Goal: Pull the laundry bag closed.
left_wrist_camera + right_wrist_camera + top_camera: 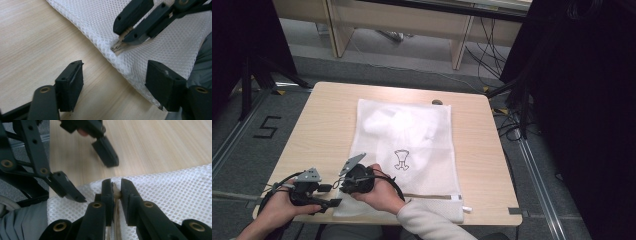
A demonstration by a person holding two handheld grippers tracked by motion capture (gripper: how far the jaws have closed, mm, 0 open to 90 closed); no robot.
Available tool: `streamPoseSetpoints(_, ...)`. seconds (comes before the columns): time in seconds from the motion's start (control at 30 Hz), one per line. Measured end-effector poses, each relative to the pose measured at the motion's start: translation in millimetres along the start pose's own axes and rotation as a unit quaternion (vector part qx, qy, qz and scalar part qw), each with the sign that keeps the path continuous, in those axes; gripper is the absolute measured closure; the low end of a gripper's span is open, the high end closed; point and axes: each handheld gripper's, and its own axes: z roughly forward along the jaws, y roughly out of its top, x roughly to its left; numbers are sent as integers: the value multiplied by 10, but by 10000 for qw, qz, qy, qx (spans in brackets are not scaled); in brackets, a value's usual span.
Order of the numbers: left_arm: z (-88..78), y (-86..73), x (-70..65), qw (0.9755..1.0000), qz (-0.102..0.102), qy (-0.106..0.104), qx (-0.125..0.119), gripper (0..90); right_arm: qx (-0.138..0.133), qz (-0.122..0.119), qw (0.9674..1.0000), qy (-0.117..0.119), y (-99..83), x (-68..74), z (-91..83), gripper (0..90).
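Though zipped, mesh bag [412, 150] with white garment [399, 125]

Table: light wood table [317, 120], bare grain.
Floor: grey carpet [242, 160], a black "5" [266, 127] marked on it.
Behind: pale wooden furniture legs [460, 47], loose cables [484, 47].
Sides: black curtains [592, 100].

Light wooden table [317, 125]; white mesh laundry bag [412, 150] flat on it, small dark object [437, 102] at far edge.

a black "5" is marked on the floor [266, 127].
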Motion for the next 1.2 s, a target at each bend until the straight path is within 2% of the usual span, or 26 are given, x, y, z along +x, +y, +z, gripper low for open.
streamPoseSetpoints(0.03, 6, 3, -5, 10000, -75, -21, 23, 332, -12, -46, 10000, -41, 5, -7, -10, 817)
streamPoseSetpoints(0.07, 18, 12, -13, 9999, -65, -61, -49, 344, -66, -27, 10000, 29, 29, 5, -45, 817)
streamPoseSetpoints(0.13, 25, 19, -25, 10000, -77, -33, -6, 355, -74, 33, 10000, 22, 46, 14, -80, 817)
streamPoseSetpoints(0.2, 33, 20, -30, 9999, -106, -30, 20, 364, -111, -42, 9999, 8, 62, 4, -109, 818)
streamPoseSetpoints(0.27, 50, 36, -36, 10000, -48, -50, 15, 371, -97, -6, 10000, 7, 73, 12, -130, 818)
streamPoseSetpoints(0.33, 69, 41, -48, 9999, -109, -50, 21, 382, -124, -8, 9999, 17, 86, 7, -147, 819)
streamPoseSetpoints(0.4, 75, 46, -46, 9999, -80, -90, -16, 391, -156, -10, 9999, 36, 96, 6, -160, 819)
streamPoseSetpoints(0.47, 75, 50, -53, 9998, -183, -100, -41, 395, -169, 60, 9998, 45, 96, 19, -165, 819)
streamPoseSetpoints(0.5, 77, 53, -48, 9996, -208, -165, -42, 401, -161, -45, 9999, 22, 102, 6, -177, 819)
streamPoseSetpoints(0.53, 77, 54, -46, 9997, -184, -173, -55, 411, -173, -42, 9998, 12, 102, 6, -181, 819)
streamPoseSetpoints(0.6, 87, 55, -53, 9993, -290, -252, -40, 462, -190, -41, 9998, 5, 103, 8, -206, 819)
streamPoseSetpoints(0.63, 90, 59, -56, 9995, -241, -220, 10, 462, -190, -41, 9998, 5, 103, 8, -206, 819)
streamPoseSetpoints(0.67, 106, 58, -60, 9991, -273, -322, -7, 480, -186, -47, 9998, 9, 103, 6, -216, 819)
streamPoseSetpoints(0.73, 121, 64, -79, 9991, -267, -338, -13, 567, -184, 36, 9998, 3, 99, 28, -232, 819)
streamPoseSetpoints(0.77, 129, 67, -88, 9987, -320, -388, -15, 598, -192, -63, 9998, -11, 102, 17, -236, 819)
streamPoseSetpoints(0.8, 130, 71, -76, 9988, -217, -428, 85, 598, -192, -63, 9998, -11, 102, 17, -236, 819)
streamPoseSetpoints(0.83, 135, 79, -105, 9987, -280, -407, 80, 665, -190, 26, 9998, 2, 101, 29, -253, 819)
streamPoseSetpoints(0.87, 135, 79, -105, 9987, -280, -407, 80, 696, -186, -49, 9998, -5, 101, 18, -258, 819)
streamPoseSetpoints(0.9, 143, 81, -121, 9979, -415, -492, 23, 725, -206, -41, 9998, -1, 93, 16, -257, 819)
streamPoseSetpoints(0.97, 130, 85, -113, 9981, -349, -502, 82, 787, -173, 6, 9998, -3, 75, 17, -275, 819)
streamPoseSetpoints(1.0, 129, 93, -129, 9980, -422, -478, 15, 813, -199, -23, 9998, 35, 65, 4, -286, 819)
streamPoseSetpoints(1.07, 123, 100, -133, 9977, -438, -510, 4, 837, -192, -27, 9998, 50, 49, -6, -311, 819)
streamPoseSetpoints(1.17, 108, 107, -147, 9981, -436, -426, -29, 849, -113, 4, 9999, 23, 6, -10, -346, 819)
streamPoseSetpoints(1.2, 100, 109, -137, 9978, -438, -491, -47, 852, -104, -67, 9999, 31, -10, -24, -353, 819)
